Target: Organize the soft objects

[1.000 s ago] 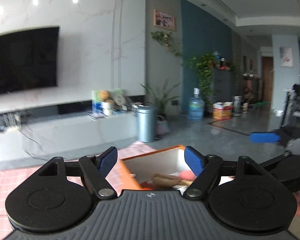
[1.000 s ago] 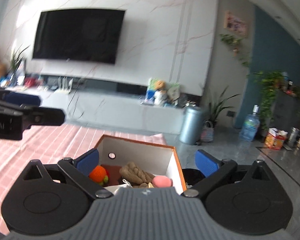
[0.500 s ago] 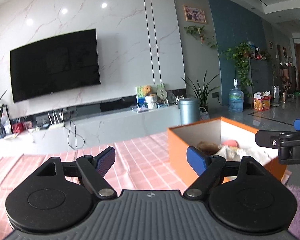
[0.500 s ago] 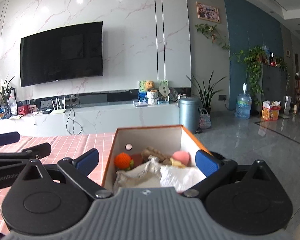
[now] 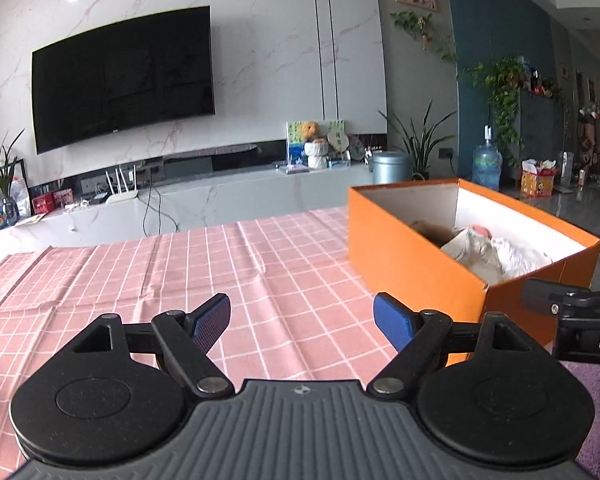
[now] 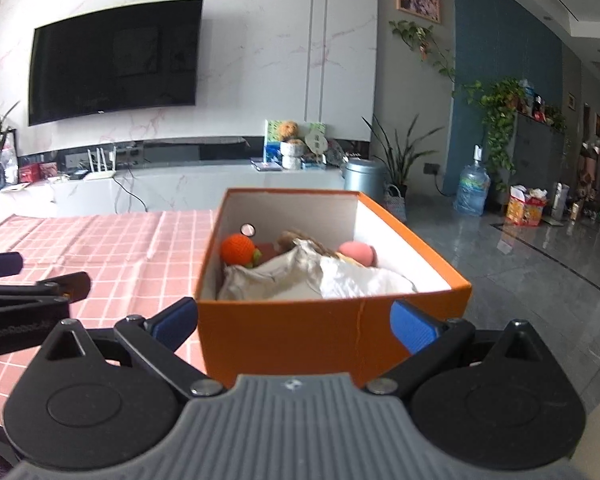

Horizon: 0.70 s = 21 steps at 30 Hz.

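Both tools have sunk toward the bench since the earlier frames, when they looked down into the box from higher up; your left tool [image 5: 302, 316] has also swung away to the left of the orange box [image 6: 324, 336], and its jaws have just been opening, with nothing between them. It now hangs released over the bare pink checked cloth [image 5: 180, 272] on the bench. Your right tool [image 6: 294, 322] is likewise spread wide and empty, its blue pads flanking the near short wall of the box without pressing on it.

The soft objects lie inside the box: an orange knitted ball [image 6: 237, 250], a pink plush [image 6: 357, 253], a brown plush [image 6: 290, 237] partly hidden, and crumpled pale cloth [image 6: 312, 280] on top. No loose soft object shows on the cloth.

The box's long axis runs straight away from your right tool, which faces it squarely. From your left tool the box sits ahead and to the right. The right hand appears nearer for any further reach into it.
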Each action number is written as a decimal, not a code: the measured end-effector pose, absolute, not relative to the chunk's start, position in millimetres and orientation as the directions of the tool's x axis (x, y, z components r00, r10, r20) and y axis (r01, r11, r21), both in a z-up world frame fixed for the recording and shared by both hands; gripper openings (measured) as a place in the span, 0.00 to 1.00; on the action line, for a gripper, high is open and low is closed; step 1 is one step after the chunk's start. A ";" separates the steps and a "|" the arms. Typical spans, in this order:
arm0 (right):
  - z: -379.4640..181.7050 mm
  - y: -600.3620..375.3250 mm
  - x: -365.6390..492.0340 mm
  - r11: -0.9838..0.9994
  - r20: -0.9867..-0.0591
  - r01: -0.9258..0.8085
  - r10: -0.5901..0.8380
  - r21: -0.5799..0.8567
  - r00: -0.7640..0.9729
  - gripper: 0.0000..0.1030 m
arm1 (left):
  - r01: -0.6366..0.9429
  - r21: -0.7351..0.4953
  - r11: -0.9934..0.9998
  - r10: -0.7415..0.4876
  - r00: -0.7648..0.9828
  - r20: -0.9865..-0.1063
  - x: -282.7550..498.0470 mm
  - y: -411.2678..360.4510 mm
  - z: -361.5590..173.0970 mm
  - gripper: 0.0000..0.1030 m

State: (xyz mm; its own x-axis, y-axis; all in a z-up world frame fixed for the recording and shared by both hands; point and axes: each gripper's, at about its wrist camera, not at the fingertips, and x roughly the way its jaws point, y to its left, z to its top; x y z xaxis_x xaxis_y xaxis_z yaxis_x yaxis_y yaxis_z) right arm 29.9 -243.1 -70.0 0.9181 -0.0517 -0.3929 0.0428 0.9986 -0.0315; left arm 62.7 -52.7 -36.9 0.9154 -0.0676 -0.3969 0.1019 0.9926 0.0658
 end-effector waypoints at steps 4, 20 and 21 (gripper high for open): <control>-73.4 -245.8 30.0 0.999 -0.411 0.052 -0.053 -0.015 0.910 0.98 | 0.094 0.075 0.993 -0.055 0.910 -0.411 57.5 -55.5 -44.0 0.93; -73.3 -244.5 28.2 0.999 -0.407 0.044 -0.047 -0.017 0.912 0.98 | 0.087 0.085 0.993 -0.043 0.904 -0.425 55.4 -54.4 -45.7 0.93; -73.4 -244.3 28.3 0.999 -0.408 0.043 -0.047 -0.019 0.912 0.98 | 0.088 0.085 0.992 -0.044 0.904 -0.425 55.6 -54.4 -45.7 0.93</control>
